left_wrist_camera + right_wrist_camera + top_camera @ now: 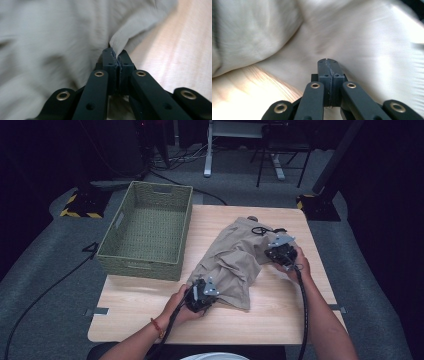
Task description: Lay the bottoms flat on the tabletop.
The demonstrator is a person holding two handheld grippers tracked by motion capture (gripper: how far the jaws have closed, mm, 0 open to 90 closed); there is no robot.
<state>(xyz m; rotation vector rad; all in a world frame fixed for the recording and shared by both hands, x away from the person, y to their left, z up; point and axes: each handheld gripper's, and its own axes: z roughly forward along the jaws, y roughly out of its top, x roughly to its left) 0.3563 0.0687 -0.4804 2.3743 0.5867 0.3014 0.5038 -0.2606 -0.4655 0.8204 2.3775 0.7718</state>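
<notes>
Left tongs (pixel 116 56) pinch a fold of the beige garment (pixel 232 262); right tongs (pixel 328 62) are closed against its cloth on the bench (pixel 150 315); whether they grip it is unclear.

A crumpled beige garment (pixel 235 262) is spread on the worktop (pixel 280 315). It is met by the left claw (pixel 202 295) at seven o'clock and the right claw (pixel 279 251) at three o'clock. A woven basket (pixel 120 255) is set at nine o'clock.

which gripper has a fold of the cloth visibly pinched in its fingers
The left gripper: a fold of the beige cloth rises from its shut fingers. The right gripper is shut too, no fold showing.
</notes>
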